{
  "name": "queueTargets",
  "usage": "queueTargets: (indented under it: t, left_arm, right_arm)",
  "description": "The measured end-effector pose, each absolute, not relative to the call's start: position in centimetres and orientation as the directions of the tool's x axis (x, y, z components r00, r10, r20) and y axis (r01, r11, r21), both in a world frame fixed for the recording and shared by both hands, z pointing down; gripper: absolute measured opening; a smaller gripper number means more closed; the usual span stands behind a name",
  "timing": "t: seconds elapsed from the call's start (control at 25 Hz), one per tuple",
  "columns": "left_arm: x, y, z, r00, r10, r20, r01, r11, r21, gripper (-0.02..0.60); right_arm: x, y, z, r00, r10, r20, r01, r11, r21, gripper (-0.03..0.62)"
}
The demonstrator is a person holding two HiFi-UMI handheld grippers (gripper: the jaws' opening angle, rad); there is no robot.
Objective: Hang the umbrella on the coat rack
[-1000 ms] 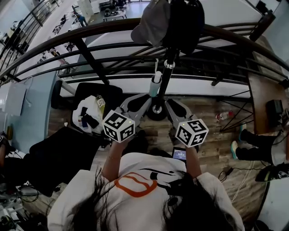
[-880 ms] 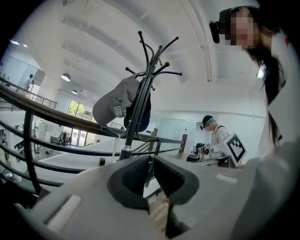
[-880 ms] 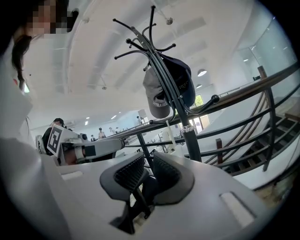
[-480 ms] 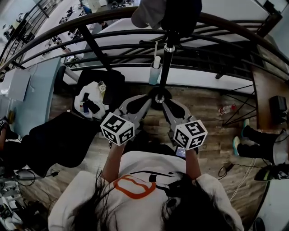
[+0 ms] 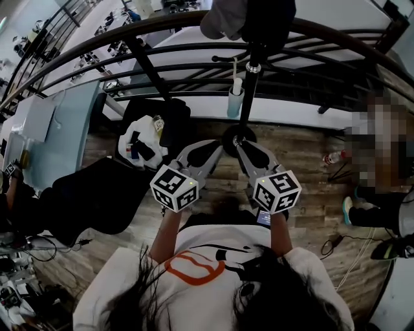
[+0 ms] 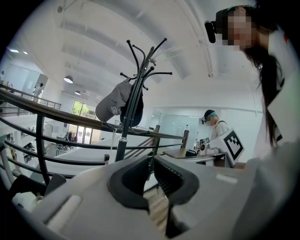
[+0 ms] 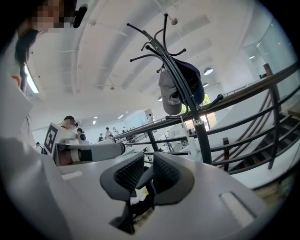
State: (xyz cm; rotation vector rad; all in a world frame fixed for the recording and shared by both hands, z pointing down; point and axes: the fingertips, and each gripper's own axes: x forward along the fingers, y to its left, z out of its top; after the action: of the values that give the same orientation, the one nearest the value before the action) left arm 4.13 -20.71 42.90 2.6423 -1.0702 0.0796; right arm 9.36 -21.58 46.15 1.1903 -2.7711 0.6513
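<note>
The black coat rack (image 5: 250,84) stands by the railing, its round base (image 5: 234,139) on the wood floor. A grey cap (image 5: 223,16) and a dark garment (image 5: 272,22) hang from its top hooks. A pale folded umbrella (image 5: 235,98) stands upright beside the pole, against the rail. My left gripper (image 5: 212,150) and right gripper (image 5: 244,150) point at the base, one on each side. Both are shut with nothing in them. In the left gripper view the coat rack (image 6: 133,101) rises ahead of my left gripper (image 6: 151,161). The right gripper view shows the coat rack (image 7: 187,93) above my right gripper (image 7: 147,161).
A curved black railing (image 5: 162,77) runs behind the rack. A white bag with small items (image 5: 139,145) and black fabric (image 5: 84,207) lie on the floor to the left. A bottle (image 5: 333,157) lies at the right, near a seated person's legs (image 5: 375,207).
The head view has shifted, so the rack base now lies just beyond both grippers' tips. Both grippers stay shut and side by side.
</note>
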Motion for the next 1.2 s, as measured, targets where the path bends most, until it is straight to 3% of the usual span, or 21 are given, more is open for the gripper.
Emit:
queueTargets:
  t: [0.48, 1.2]
  left_arm:
    - [-1.9, -15.1, 41.9, 0.710, -0.685, 0.164, -0.703, -0.675, 0.222, 0.023]
    - [-10.6, -1.0, 44.0, 0.712, -0.684, 0.158, -0.694, -0.652, 0.306, 0.023]
  right_arm:
    - [3.2, -17.3, 45.0, -0.710, -0.670, 0.218, -0.698, 0.629, -0.342, 0.069]
    - [-4.8, -2.5, 46.1, -0.690, -0.678, 0.255, -0.722, 0.615, -0.317, 0.069]
